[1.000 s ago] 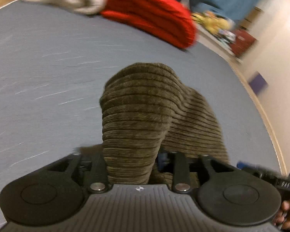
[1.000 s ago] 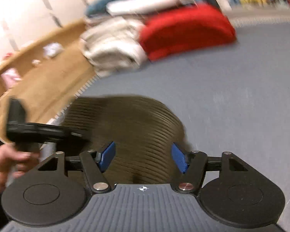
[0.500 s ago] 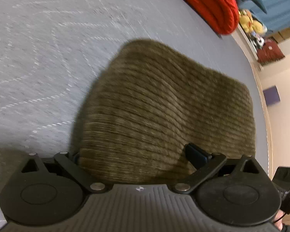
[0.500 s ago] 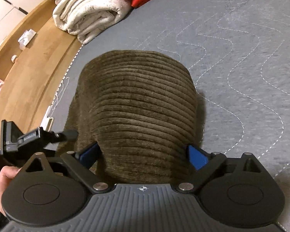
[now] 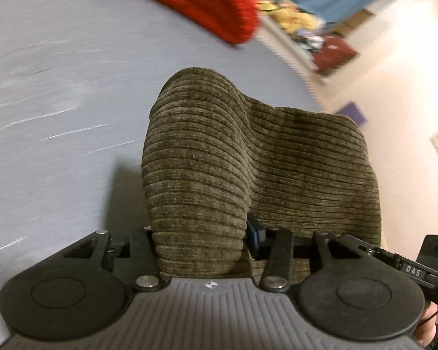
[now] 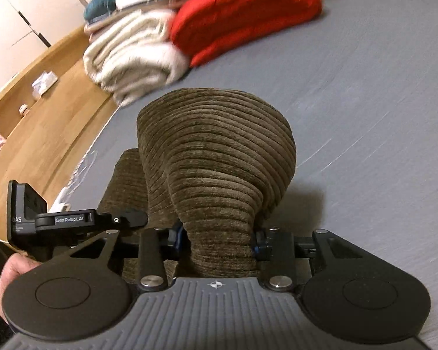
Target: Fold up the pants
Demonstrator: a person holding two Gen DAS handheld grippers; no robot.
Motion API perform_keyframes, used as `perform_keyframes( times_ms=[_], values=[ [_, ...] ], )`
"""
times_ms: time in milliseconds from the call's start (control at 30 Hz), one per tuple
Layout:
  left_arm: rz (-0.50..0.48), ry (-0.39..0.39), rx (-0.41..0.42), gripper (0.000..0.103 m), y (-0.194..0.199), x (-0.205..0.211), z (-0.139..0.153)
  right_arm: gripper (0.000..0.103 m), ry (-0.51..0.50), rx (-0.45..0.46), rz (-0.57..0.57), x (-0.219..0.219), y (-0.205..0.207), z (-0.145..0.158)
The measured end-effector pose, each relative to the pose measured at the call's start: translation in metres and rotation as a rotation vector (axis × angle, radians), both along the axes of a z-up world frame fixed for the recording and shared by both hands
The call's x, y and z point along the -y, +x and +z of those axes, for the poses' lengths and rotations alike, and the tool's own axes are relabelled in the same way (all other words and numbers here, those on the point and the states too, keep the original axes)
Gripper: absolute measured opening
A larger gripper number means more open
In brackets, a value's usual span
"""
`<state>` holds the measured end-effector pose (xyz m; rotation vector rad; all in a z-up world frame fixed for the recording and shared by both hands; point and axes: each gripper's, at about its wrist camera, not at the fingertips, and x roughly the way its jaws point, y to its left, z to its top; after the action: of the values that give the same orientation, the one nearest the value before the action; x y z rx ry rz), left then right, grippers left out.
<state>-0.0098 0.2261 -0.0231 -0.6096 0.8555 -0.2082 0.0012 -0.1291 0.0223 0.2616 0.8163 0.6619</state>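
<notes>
Grey quilted bed surface (image 6: 365, 110) is filling both views, blurred and streaked with pale stitch lines; beyond the right gripper, a red folded blanket (image 6: 242, 11) and a cream folded blanket (image 6: 131, 55) are sitting side by side and touching, with a wooden floor strip (image 6: 43, 116) running off to the gripper's left. Pants (image 5: 248, 157) are olive-brown, wide-wale corduroy, ribs running crosswise to the fingers, pile looking plush and slightly mottled. Left gripper (image 5: 200, 233) is pinching a thick bunch of the fabric between its fingers; the cloth is bulging up and forward into a rounded hump directly ahead of it, then draping in a broad sheet off to that gripper's right. Right gripper (image 6: 219, 239) is likewise clamping a gathered neck of the same corduroy, blue pads pressing in on both sides; the fabric is flaring out ahead into a wide mushroom-shaped fold, with a second flap sagging lower to the gripper's left. Cloth ahead of both grippers is throwing a shadow on the bed surface. In the right wrist view the left gripper's black body is showing at the left edge, beside the fabric, a hand (image 6: 11, 274) wrapping its handle.
</notes>
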Motion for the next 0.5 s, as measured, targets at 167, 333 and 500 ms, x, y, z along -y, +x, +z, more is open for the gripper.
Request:
perform_keyframes(
  times_ms=[167,333,500],
  values=[
    [-0.083,0.018,0.157,0.051,0.032,0.081,0.025,0.042,-0.004,0.081,-0.052,0.082,0.009,0.027],
    [-0.084,0.112,0.184,0.073,0.064,0.131,0.016,0.052,-0.001,0.117,-0.055,0.142,0.045,0.038],
    [0.064,0.655,0.216,0.075,0.053,0.176,0.023,0.060,-0.277,0.130,-0.314,0.151,0.071,0.012]
  ],
)
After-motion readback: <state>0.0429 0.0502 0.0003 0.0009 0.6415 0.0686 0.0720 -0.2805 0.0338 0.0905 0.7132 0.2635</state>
